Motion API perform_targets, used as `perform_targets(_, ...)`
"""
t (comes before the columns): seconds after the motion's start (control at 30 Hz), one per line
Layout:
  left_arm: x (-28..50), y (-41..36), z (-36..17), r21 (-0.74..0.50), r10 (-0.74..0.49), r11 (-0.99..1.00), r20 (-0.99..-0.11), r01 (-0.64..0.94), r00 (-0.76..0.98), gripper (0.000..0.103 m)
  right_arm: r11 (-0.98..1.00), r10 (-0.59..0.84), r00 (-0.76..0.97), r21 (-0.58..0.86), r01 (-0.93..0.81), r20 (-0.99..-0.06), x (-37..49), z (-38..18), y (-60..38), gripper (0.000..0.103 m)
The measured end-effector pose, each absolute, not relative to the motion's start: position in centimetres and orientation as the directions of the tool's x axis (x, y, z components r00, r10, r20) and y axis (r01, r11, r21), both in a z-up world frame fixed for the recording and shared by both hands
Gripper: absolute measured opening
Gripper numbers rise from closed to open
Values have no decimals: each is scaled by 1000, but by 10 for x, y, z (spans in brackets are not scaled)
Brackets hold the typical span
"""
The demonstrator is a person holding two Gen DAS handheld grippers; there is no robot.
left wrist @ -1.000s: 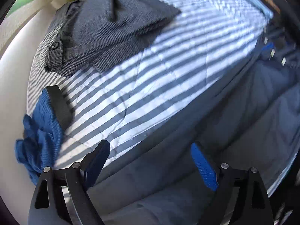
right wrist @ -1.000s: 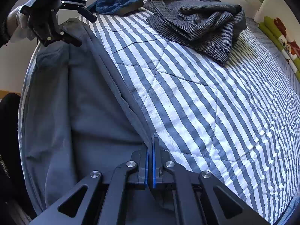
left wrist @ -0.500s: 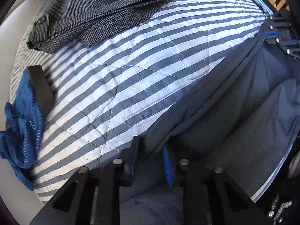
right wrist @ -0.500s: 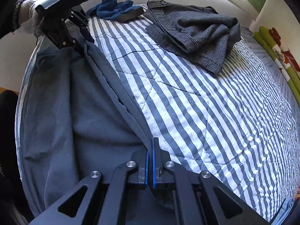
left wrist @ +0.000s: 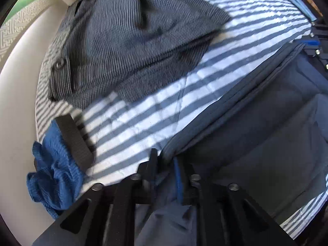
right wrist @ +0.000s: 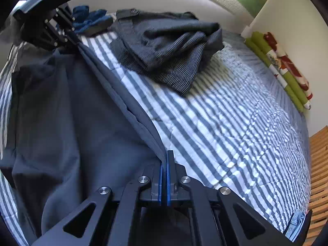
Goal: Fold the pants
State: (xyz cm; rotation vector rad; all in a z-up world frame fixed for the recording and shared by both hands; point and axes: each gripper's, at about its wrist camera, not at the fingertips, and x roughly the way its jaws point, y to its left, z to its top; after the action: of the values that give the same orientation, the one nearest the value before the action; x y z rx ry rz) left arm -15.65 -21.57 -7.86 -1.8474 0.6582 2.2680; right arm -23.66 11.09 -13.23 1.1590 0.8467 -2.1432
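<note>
Dark slate-grey cotton pants [right wrist: 61, 123] lie spread over the blue-and-white striped quilt [right wrist: 225, 123], filling 7 to 11 o'clock in the right wrist view and 2 to 5 o'clock in the left one. Your right gripper [right wrist: 165, 164] has its blue-padded jaws pressed together on the pants' long folded edge, fabric pinched between them. Your left gripper [left wrist: 165, 164] is nearly closed on the same edge at the other end: grey cloth bunches between its fingers, with a narrow gap left by the fabric. In the right wrist view you can see that left gripper [right wrist: 61, 34] at 10 o'clock with the edge running taut from it down to the right one. The edge looks raised off the quilt between the two; the rest of the pants rests on the bed.

Other items: a crumpled grey houndstooth garment with a button [left wrist: 127, 47] at 12 o'clock, and a rumpled blue knit cloth with a black band [left wrist: 53, 176] at 8 o'clock in the left view, both apart from the pants. Green-and-red patterned pillows [right wrist: 283, 69] sit at 2 o'clock, against the wall.
</note>
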Motion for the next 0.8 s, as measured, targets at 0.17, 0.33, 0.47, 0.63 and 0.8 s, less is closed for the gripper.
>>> perform_targets(0.17, -122, -278, -26, 242, -180, -955, -933, -171, -311, 67, -697, -142, -533, -298, 652, -834, -220, -109, 125, 35)
perform_targets(0.33, -58, -363, 10, 197, -253, -957, -928, 214, -275, 84, -692, -276, -530, -217, 688, -802, -152, -77, 149, 35)
perform_targets(0.47, 17, -419, -11, 121, -231, -881, -953, 457, -194, 83, -721, -316, -471, -115, 684, -824, -103, -81, 180, 35)
perform_targets(0.63, 65, -423, -47, 104, -195, -824, -975, 556, -107, 84, -760, -336, -417, -19, 650, -845, -61, -90, 216, 35)
perform_targets(0.8, 81, -418, -71, 86, -179, -774, -980, 628, -87, 78, -751, -371, -405, 14, 661, -836, -30, -92, 213, 35)
